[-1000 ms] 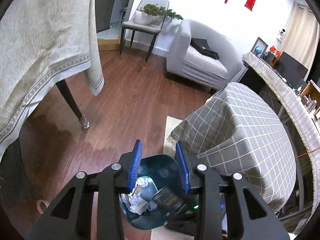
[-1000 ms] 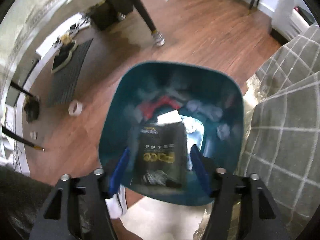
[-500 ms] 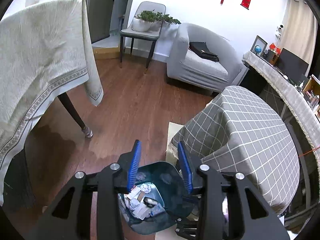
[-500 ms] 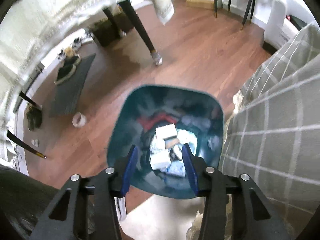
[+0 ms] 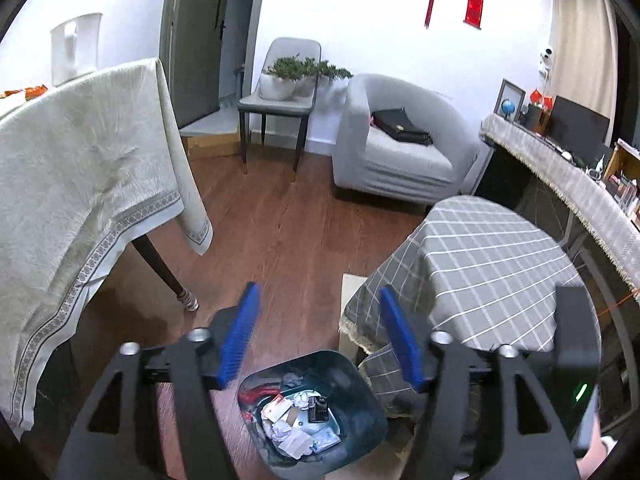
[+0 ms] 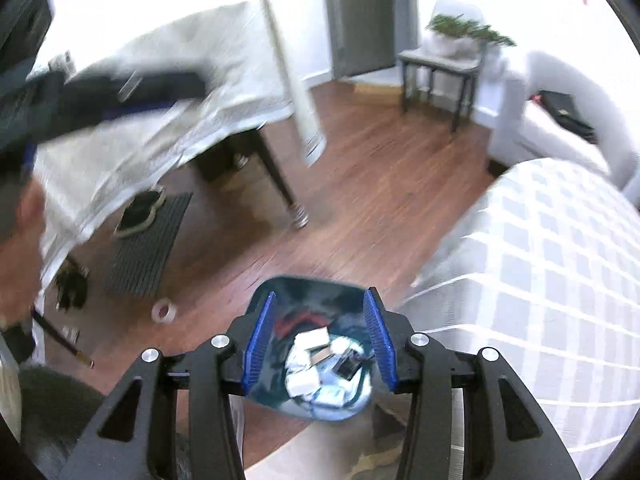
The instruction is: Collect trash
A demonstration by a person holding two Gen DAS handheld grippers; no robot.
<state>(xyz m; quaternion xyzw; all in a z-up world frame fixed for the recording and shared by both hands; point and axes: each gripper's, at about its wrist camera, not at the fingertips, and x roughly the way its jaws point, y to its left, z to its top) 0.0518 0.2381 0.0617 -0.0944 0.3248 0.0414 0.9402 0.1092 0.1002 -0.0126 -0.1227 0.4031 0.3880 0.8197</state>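
A dark teal trash bin (image 5: 360,396) stands on the wood floor by the checked table, holding crumpled paper, wrappers and a small black packet (image 5: 318,408). My left gripper (image 5: 320,340) is open and empty, high above the bin. My right gripper (image 6: 320,344) is open and empty, also above the bin (image 6: 276,296), whose trash (image 6: 320,364) shows between its blue pads. The right wrist view is blurred by motion.
A table with grey checked cloth (image 5: 480,264) is right of the bin. A table with a cream cloth (image 5: 80,184) and dark leg (image 5: 160,268) is left. A grey armchair (image 5: 392,152), chair with plants (image 5: 280,96), tape roll (image 6: 164,312) and doormat (image 6: 148,240) lie beyond.
The black packet has left the right gripper and now lies in the bin. Both grippers have risen away from the bin, and the left jaws have opened wider.
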